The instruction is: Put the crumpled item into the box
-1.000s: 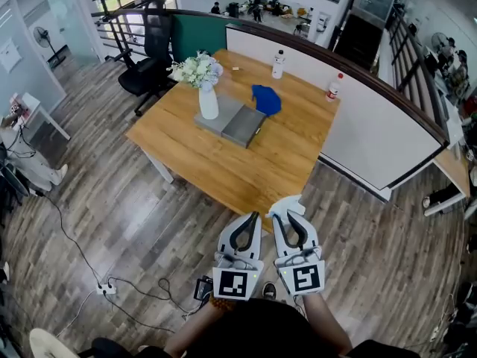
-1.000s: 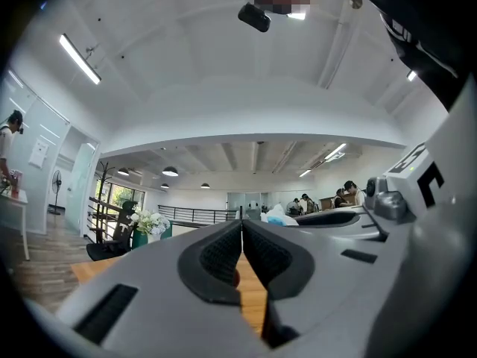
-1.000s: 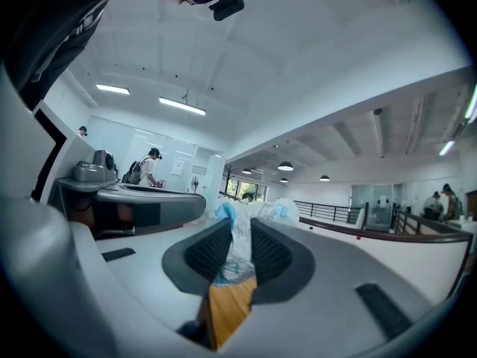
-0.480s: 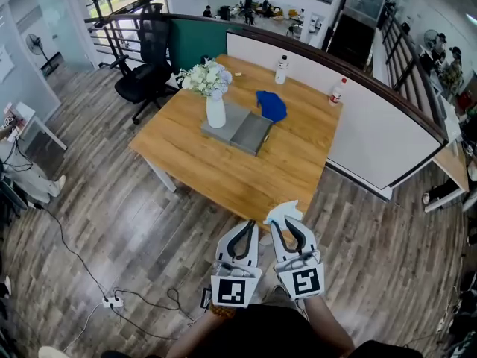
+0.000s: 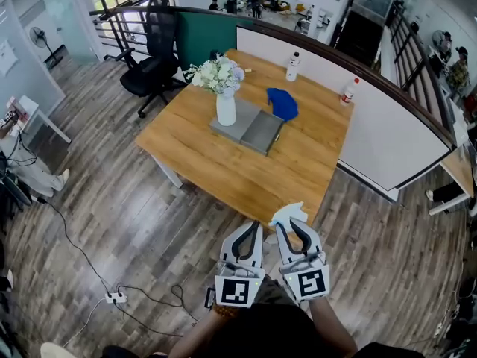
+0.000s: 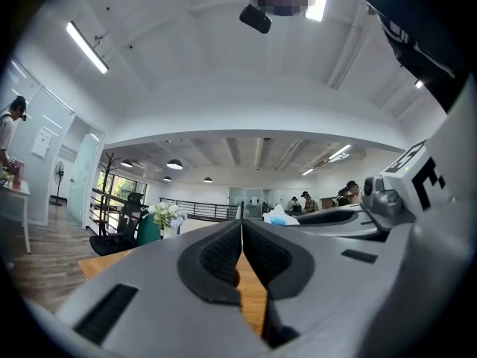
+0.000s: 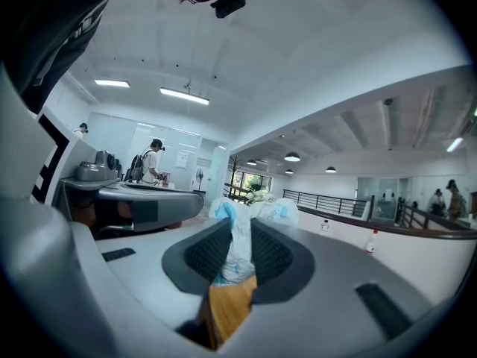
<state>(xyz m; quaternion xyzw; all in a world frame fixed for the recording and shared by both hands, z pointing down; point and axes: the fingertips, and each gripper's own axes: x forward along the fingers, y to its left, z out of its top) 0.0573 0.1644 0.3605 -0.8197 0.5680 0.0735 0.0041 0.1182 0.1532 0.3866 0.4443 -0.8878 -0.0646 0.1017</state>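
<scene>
In right gripper [image 5: 289, 224] — crumpled item [image 7: 237, 248]

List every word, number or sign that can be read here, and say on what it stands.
No word or number is readable.
Left tool, right tool: each bears a black-and-white square marker, a pattern, no letters.
Crumpled item: blue print, too creased to read.
Two bottles: labels too small.
</scene>
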